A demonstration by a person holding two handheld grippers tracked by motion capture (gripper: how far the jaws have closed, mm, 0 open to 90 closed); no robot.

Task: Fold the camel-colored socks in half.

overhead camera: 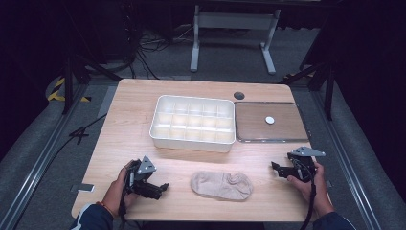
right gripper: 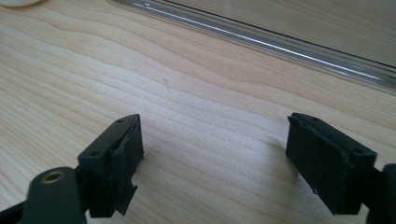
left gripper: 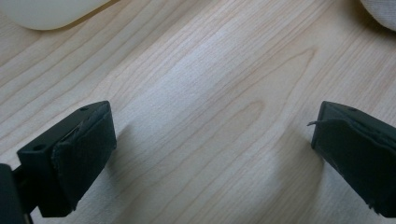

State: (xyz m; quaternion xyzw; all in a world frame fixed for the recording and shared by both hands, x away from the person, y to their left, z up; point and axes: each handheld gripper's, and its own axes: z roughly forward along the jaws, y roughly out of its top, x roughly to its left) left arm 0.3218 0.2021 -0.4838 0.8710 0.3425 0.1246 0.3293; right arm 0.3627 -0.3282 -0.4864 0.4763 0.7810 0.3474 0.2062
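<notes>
While both grippers' fingers gape empty, sock lies flat between, long axis left-right.

Your left gripper and right gripper rest on the wooden table, flanking a beige sock. Behind it: white compartment box; beside that, a tray holding a white disc.

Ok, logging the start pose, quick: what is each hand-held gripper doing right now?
Left hand-held gripper: open, holding nothing, over bare table.
Right hand-held gripper: open, holding nothing.
</notes>
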